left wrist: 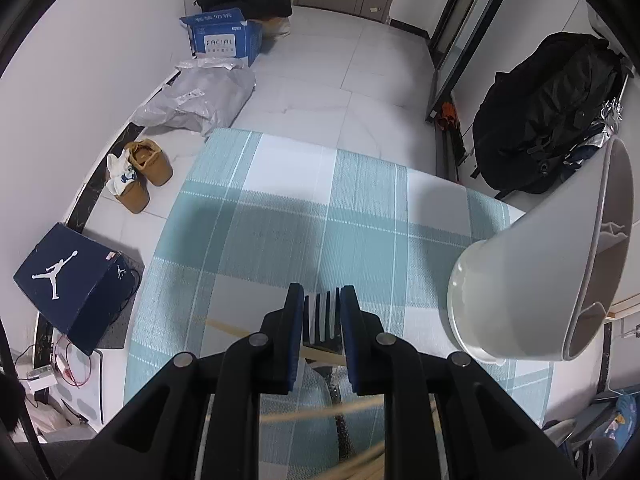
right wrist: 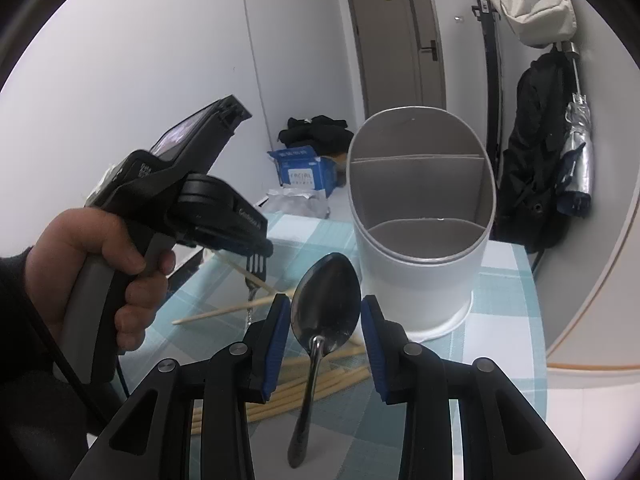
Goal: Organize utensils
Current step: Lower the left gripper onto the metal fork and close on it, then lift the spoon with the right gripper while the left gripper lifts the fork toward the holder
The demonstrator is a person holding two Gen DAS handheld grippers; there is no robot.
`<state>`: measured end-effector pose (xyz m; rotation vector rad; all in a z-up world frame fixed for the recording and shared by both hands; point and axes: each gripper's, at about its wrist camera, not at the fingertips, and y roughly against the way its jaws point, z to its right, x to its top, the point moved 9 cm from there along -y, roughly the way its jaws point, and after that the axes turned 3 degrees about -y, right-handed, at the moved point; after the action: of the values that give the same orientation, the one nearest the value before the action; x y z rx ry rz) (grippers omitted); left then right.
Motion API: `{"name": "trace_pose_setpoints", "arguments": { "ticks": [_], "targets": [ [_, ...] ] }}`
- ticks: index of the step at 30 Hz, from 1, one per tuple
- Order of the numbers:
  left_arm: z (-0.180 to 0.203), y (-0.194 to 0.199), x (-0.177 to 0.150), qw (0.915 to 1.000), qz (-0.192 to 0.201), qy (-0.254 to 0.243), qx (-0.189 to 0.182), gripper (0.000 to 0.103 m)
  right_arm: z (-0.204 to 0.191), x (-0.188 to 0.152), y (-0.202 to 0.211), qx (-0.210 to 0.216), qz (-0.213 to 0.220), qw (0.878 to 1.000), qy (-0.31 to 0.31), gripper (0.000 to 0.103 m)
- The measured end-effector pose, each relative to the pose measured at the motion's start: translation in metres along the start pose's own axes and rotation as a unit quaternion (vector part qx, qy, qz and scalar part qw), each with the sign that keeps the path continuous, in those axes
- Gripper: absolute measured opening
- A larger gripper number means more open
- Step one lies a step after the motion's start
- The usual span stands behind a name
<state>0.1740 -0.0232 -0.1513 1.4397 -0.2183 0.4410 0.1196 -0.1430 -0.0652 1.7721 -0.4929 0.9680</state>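
The left claw is gripping a fork by its head, the tines poking out between the blue pads; in the right wrist view the fork is hanging handle-down just above the checked surface, at about nine o'clock from the white utensil holder. A loose wooden chopstick is crossing right under that claw, though whether it is touching the fork I cannot tell. The hand carrying this claw is squeezing the trigger.

The right claw is showing a spoon between its pads, bowl forward toward the holder at twelve o'clock. The bowl is filling most of the gap, but whether the pads are actually pressing on the spoon the pictures are not showing, so its grip I cannot tell.

The holder's compartments, as far as they are visible, are looking empty, so nothing appears sorted yet. A bundle of chopsticks is lying on the surface at six o'clock from the holder. I am judging the job as barely begun: fork, spoon and chopsticks are all waiting to go in.
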Motion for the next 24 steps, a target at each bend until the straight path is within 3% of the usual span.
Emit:
{"name": "trace_pose_setpoints", "arguments": {
  "ticks": [9, 24],
  "targets": [
    [-0.003, 0.009, 0.012, 0.9997, 0.022, 0.006, -0.003, 0.014, 0.005, -0.001, -0.010, -0.003, -0.012, 1.000, -0.007, 0.035],
    [0.003, 0.048, 0.036, 0.9955, 0.094, 0.002, -0.012, 0.013, 0.005, -0.002, -0.013, -0.001, -0.012, 1.000, -0.014, 0.035]
  ]
}}
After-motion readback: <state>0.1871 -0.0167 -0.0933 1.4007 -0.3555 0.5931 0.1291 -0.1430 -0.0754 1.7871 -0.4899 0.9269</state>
